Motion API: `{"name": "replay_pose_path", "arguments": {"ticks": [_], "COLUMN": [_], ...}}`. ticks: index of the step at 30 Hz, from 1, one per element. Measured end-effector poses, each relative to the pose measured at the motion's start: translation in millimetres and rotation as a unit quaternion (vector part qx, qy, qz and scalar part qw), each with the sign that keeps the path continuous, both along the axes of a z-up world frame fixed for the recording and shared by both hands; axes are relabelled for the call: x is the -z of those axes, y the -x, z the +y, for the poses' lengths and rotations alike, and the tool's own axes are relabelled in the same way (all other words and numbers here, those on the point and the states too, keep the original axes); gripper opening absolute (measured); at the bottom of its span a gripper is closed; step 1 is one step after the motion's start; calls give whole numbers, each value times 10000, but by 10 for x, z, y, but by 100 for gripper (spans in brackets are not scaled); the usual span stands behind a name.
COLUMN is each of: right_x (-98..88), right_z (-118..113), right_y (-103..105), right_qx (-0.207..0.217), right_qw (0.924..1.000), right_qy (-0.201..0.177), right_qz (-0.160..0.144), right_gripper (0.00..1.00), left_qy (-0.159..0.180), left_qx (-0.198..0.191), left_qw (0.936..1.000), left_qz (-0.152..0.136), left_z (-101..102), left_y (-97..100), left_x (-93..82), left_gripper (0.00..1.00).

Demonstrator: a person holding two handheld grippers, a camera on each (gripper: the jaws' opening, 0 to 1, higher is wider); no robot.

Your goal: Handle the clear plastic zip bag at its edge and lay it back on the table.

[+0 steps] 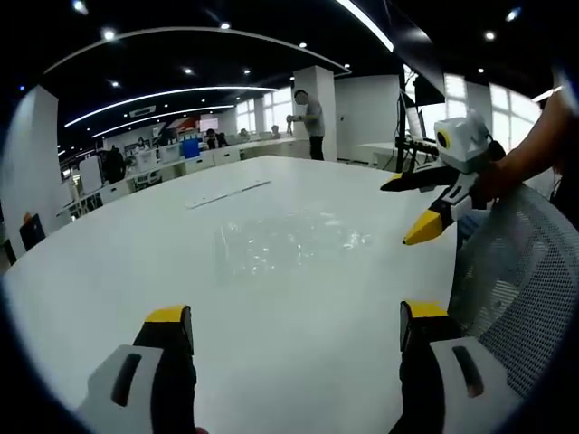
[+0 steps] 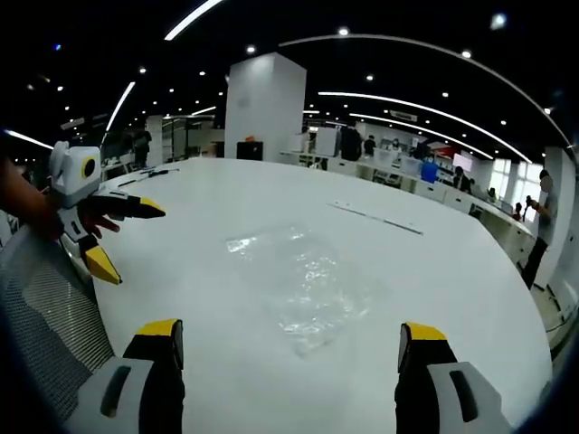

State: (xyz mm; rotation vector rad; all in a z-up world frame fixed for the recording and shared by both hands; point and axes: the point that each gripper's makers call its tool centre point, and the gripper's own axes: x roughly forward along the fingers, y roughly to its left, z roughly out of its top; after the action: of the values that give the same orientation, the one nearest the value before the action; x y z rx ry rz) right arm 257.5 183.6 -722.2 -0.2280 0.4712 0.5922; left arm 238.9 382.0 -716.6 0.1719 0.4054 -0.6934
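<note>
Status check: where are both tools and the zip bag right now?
Left tool open, empty. Right tool open, empty. Zip bag flat on the table, untouched. Nothing in the way.

My 2 cameras face each other across the white table (image 1: 109, 271).

My left gripper view looks from low over the table edge, along my own jaws at the bottom, toward the clear plastic zip bag (image 1: 285, 240) lying mid-table, with my right gripper (image 1: 418, 206) coming in from the right beside a mesh chair back (image 1: 516, 280). My right gripper view looks from the opposite side at the same bag (image 2: 308, 280), a little nearer, with my left gripper (image 2: 122, 237) entering from the left. Both share the bag, the tabletop and the office beyond.
</note>
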Motion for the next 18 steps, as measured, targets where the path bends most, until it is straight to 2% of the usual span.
{"name": "replay_pose_path", "arguments": {"ticks": [18], "right_x": [-28], "right_z": [23], "right_y": [26], "right_qx": [-29], "right_qw": [10000], "right_qy": [47], "right_qz": [36], "right_gripper": [100], "left_qy": [-46], "left_qx": [65], "left_qw": [10000], "left_qz": [4], "left_z": [-70], "left_y": [33], "left_x": [-46], "left_gripper": [94]}}
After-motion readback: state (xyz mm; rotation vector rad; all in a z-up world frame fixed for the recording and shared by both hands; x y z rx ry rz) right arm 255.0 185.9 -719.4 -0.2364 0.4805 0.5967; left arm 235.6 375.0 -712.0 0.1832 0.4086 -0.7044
